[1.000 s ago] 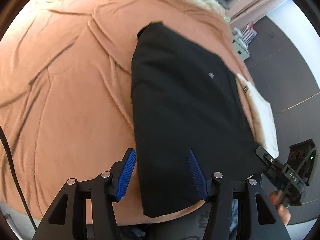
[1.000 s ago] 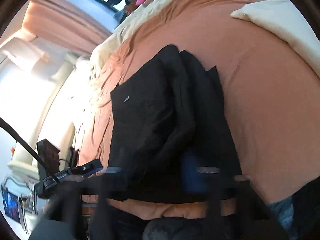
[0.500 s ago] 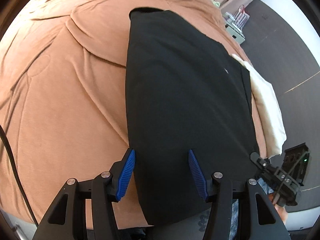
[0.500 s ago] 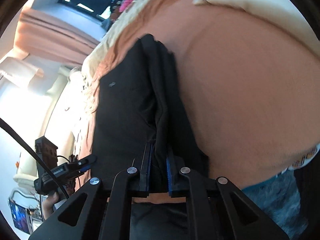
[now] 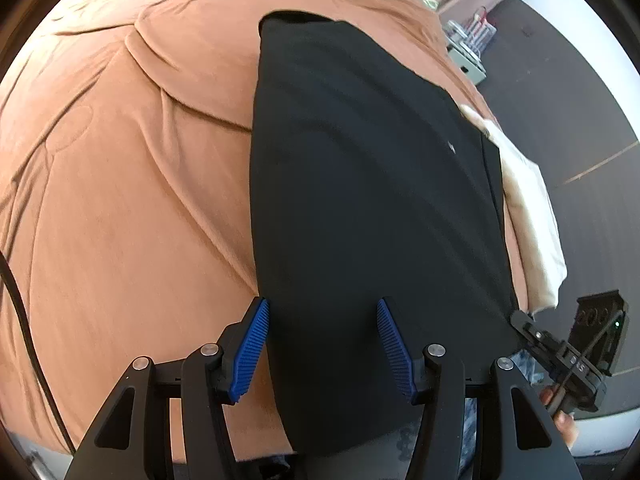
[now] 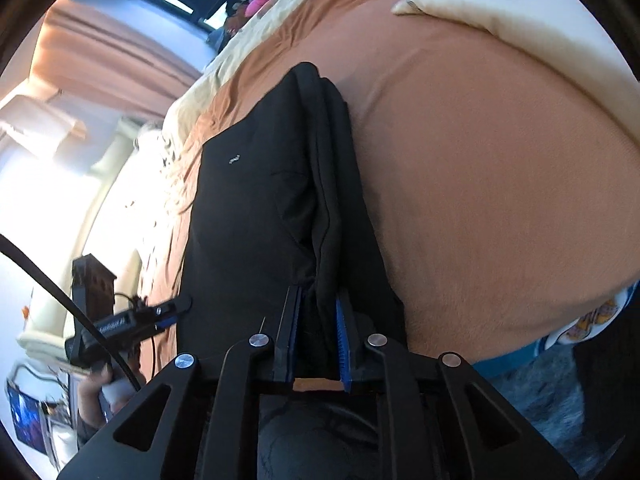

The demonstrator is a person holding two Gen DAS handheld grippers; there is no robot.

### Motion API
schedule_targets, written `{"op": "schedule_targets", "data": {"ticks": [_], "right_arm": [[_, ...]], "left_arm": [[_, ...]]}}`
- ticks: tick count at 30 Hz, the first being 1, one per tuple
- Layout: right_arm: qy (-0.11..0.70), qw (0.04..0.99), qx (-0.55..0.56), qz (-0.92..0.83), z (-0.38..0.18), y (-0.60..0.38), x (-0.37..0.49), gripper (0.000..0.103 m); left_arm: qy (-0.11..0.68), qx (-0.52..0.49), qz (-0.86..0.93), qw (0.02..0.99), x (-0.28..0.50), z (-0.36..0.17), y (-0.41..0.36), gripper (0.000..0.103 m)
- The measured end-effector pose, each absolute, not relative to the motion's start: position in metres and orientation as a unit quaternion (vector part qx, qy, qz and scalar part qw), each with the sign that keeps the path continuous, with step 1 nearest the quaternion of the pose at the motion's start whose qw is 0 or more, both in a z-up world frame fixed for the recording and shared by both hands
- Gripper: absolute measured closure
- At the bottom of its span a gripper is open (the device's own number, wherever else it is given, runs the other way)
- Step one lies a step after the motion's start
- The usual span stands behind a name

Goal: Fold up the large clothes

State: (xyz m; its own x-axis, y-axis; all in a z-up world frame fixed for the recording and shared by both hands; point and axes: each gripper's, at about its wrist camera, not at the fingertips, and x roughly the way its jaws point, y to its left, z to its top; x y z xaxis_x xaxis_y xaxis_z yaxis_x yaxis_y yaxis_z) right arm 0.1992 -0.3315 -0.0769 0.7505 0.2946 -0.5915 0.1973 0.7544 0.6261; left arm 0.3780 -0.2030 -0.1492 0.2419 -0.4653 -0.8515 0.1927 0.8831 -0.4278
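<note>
A large black garment (image 5: 360, 200) lies folded lengthwise on the orange bed cover (image 5: 120, 200), with a small white logo on top. My left gripper (image 5: 322, 344) is open, its blue pads (image 5: 252, 344) apart above the garment's near end, holding nothing. My right gripper (image 6: 316, 336) is shut on the garment's thick folded right edge (image 6: 328, 200) near the bed's front edge. The right gripper also shows at the lower right of the left wrist view (image 5: 524, 320). The left gripper shows at the left of the right wrist view (image 6: 176, 304).
A cream pillow (image 5: 528, 208) lies right of the garment, also in the right wrist view (image 6: 520, 20). A cream blanket (image 6: 240, 60) and clutter lie at the bed's far end. Dark floor (image 5: 560, 100) and a small rack (image 5: 468, 44) lie beyond the bed. My legs are below the bed edge.
My right gripper closed on the garment's folded right edge. The left gripper moved lower and closer over the garment's near end, staying open.
</note>
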Motion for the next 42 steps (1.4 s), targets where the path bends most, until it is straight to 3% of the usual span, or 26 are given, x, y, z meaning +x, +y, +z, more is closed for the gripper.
{"op": "schedule_targets", "data": {"ticks": [2,4,5,29,42], "right_arm": [[0.354,0.871,0.34,0.028,-0.065,-0.336,0.203,0.078],[0.345,0.874,0.34,0.034,-0.056,-0.343,0.207,0.027],[0.335,0.877,0.341,0.035,-0.052,-0.348,0.209,0.022],[0.39,0.841,0.35,0.132,-0.079,-0.424,0.364,0.022],[0.398,0.79,0.418,0.205,-0.099,-0.445,0.364,0.022]], "left_arm": [[0.576,-0.121,-0.209,0.781,0.384,-0.148,-0.201,0.046],[0.574,-0.125,-0.209,0.782,0.393,-0.147,-0.201,0.046],[0.574,-0.126,-0.208,0.782,0.395,-0.147,-0.2,0.046],[0.565,-0.145,-0.213,0.783,0.466,-0.153,-0.209,0.046],[0.562,-0.156,-0.206,0.786,0.494,-0.16,-0.22,0.041]]}}
